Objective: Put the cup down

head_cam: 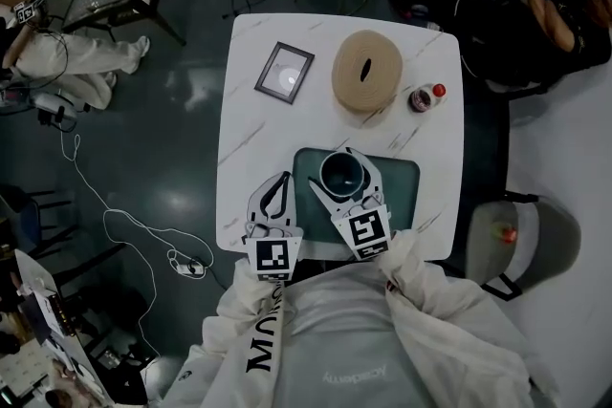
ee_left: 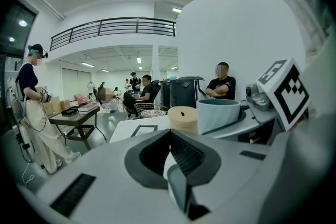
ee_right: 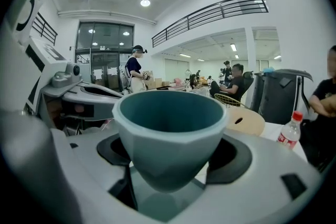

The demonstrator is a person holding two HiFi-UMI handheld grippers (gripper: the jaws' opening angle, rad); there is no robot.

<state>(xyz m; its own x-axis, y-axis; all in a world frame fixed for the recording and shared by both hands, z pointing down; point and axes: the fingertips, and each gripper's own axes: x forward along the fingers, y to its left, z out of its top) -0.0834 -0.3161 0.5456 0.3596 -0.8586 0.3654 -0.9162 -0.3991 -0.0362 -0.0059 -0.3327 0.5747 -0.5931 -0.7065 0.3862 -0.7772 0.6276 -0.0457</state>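
Observation:
A teal cup (head_cam: 342, 173) with a faceted body sits upright between the jaws of my right gripper (head_cam: 342, 169), which is shut on its sides. It hangs over a dark teal mat (head_cam: 397, 177) at the front of the white table (head_cam: 249, 139); whether its base touches the mat I cannot tell. The right gripper view shows the cup (ee_right: 169, 134) close up, with its reflection on the mat (ee_right: 157, 207). My left gripper (head_cam: 283, 177) is beside it to the left, over the table's front edge, shut on nothing. The left gripper view shows the cup (ee_left: 218, 113) to its right.
Behind the mat lie a dark picture frame (head_cam: 284, 72), a round wooden box (head_cam: 367, 70) with a slot in its top, and a small red-capped bottle (head_cam: 426, 96). A grey chair (head_cam: 521, 244) stands right of the table. Cables trail on the floor (head_cam: 115, 215) at left.

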